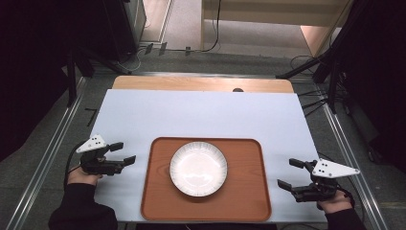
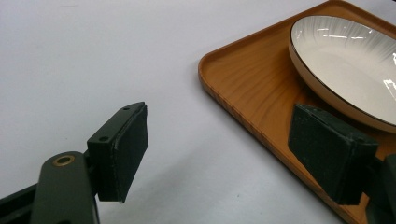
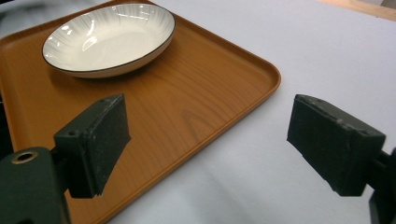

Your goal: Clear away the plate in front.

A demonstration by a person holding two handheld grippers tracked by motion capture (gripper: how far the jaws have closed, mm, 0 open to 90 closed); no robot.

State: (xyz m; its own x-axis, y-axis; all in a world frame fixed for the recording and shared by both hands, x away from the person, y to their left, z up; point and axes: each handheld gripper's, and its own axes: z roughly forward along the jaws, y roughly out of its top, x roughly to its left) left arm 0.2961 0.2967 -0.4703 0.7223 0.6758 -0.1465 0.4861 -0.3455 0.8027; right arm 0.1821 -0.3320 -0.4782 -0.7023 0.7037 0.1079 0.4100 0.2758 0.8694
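- Wood-grain orange-brown tray (image 1: 246,191) lies on the white-topped bench (image 1: 201,115), near the person's edge and roughly midway between the two hands.
- White plate (image 1: 198,168) with fine radial ribbing and a thin dark rim sits on the tray, a little toward its far side and left of its middle; nothing lies on the plate.
- The left claw (image 1: 123,153) is held off the tray's left edge, over the bare white bench top, with its jaws spread wide and nothing between them.
- In the left gripper view, one jaw stands over the white surface and the other in front of the tray's rim, with the plate just beyond it; neither jaw touches tray or plate.
- The right claw (image 1: 290,173) is held off the tray's right edge, jaws likewise wide apart and gripping nothing.
- In the right gripper view, one jaw stands in front of the tray's wood surface and the other over the white bench, the tray's rounded corner between them; the plate is well beyond, apart from both jaws.
- A grey three-cornered plate tops each gripper, and a dark-sleeved hand holds each from the near edge of the high view.
- Bare wood of the bench shows as a strip along the far edge, beyond the white sheet.
- Grey floor with cables and dark stands surrounds the bench.
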